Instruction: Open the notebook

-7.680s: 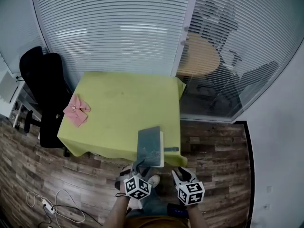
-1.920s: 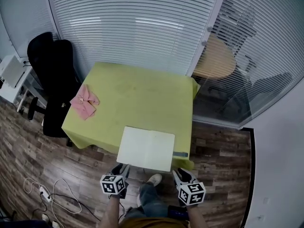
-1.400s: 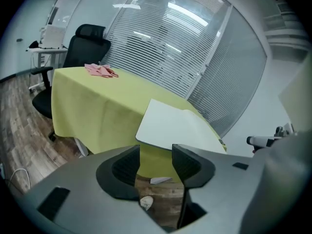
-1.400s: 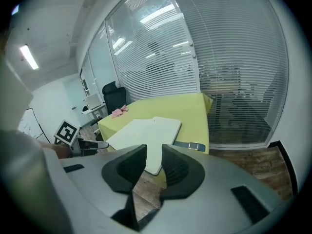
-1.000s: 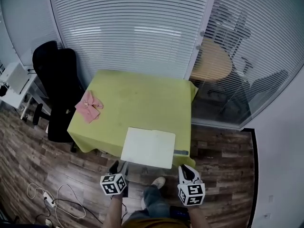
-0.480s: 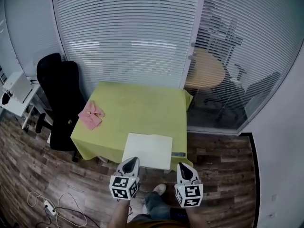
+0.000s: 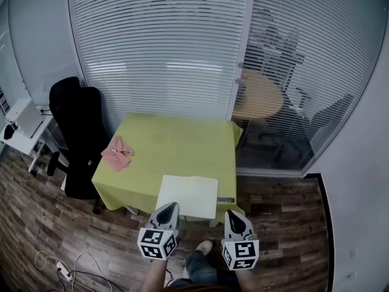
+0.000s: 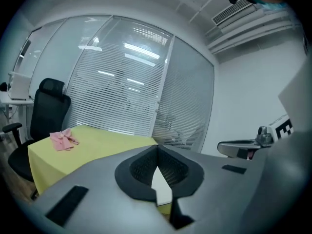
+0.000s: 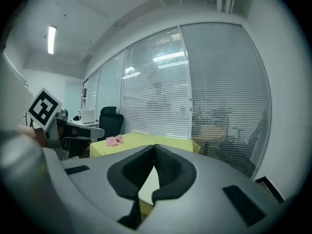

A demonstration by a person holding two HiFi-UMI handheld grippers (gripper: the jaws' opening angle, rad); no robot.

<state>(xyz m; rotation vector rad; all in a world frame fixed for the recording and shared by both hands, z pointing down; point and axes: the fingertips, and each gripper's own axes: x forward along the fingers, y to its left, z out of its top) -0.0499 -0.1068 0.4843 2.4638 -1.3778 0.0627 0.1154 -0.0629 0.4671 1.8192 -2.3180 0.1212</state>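
Note:
The notebook (image 7: 187,196) lies open at the near edge of the yellow-green table (image 7: 176,139), its white pages up. Both grippers hang in the air in front of that edge, apart from the notebook. My left gripper (image 7: 169,206) is shut with nothing in it; its jaws have just been closing. My right gripper (image 7: 234,214) is shut and empty too. In the left gripper view the jaws (image 8: 157,147) meet, with a strip of white page (image 8: 161,186) behind them. In the right gripper view the gripper (image 9: 154,146) also has its jaws touching, over the page (image 9: 148,186).
A pink folded cloth (image 7: 118,152) lies at the table's left edge. A black office chair (image 7: 76,132) stands to the left of the table, and a white desk (image 7: 18,123) beyond it. Glass walls with blinds stand behind; a round wooden table (image 7: 258,96) is behind the glass. Cables (image 7: 55,266) lie on the wooden floor.
Both grippers have risen and come nearer the camera, off the notebook. The left jaws have gone from open to shut. The notebook stays flat and open; much earlier its cover stood raised.

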